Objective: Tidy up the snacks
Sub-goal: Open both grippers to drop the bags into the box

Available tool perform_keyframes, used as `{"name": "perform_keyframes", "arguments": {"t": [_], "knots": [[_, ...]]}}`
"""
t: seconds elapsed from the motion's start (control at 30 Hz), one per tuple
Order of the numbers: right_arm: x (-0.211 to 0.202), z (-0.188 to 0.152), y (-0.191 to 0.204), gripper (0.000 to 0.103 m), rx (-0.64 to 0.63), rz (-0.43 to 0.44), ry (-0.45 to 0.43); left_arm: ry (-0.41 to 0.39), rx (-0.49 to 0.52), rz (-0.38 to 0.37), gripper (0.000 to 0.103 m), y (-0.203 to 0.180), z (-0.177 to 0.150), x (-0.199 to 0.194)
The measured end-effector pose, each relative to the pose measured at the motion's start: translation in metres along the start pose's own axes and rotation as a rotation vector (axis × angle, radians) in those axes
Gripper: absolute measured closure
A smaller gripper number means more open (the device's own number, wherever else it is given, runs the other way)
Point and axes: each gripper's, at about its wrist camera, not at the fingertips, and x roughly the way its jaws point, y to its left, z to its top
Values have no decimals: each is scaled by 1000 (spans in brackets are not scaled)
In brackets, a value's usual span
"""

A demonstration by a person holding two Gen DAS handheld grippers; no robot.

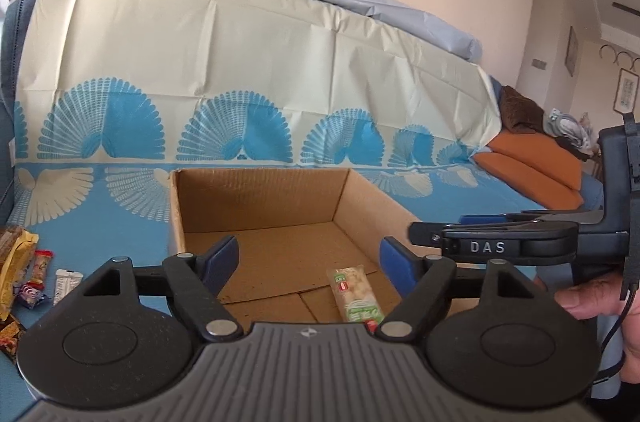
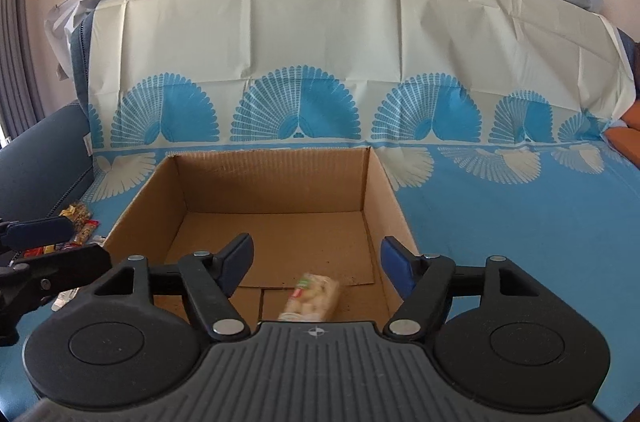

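**One bar in the box, the rest outside**

An open brown cardboard box [image 2: 276,182] sat on the blue patterned cover. A clear-wrapped pale snack bar with green-and-red label [image 1: 354,296] lay flat on its floor near the front. Assorted colourful wrapped snacks [image 1: 24,272] lay outside, left of the box.

An open brown cardboard box [image 2: 280,218] sits on a blue cloth with white fan patterns [image 2: 520,222]. Inside, near the front wall, lies one blurred snack bar in a clear wrapper with green and red print [image 2: 310,296]. The right claw [image 2: 316,264] hovers above it, blue-padded fingers spread wide, nothing between them. At far left, the other black claw [image 2: 48,246] partly hides a pile of colourful wrapped snacks [image 2: 80,226].
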Motion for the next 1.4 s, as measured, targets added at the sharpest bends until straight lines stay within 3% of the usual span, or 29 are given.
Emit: {"name": "perform_keyframes", "arguments": {"t": [0.1,0.17,0.23,0.53,0.6,0.67,0.87,1.1,1.4], "knots": [[9,-4,-5,18,-2,-91,42,19,1,77,19,4,-1,4],[17,-8,-14,17,12,-165,87,41,-10,132,19,11,-1,7],[18,-10,-17,17,19,-178,97,62,-29,170,19,18,-1,10],[32,-22,-39,20,6,-309,195,169,-74,178,20,28,-9,25],[33,-24,-42,27,8,-313,207,169,-66,175,21,25,-11,26],[34,-27,-48,51,16,-307,226,175,-65,160,25,23,-12,28],[32,-29,-51,69,12,-234,252,175,-30,161,27,13,-14,34],[26,-29,-55,77,25,-229,262,166,-22,139,27,8,-14,36],[14,-27,-57,71,60,-211,216,136,-12,148,22,3,-15,32]]}}
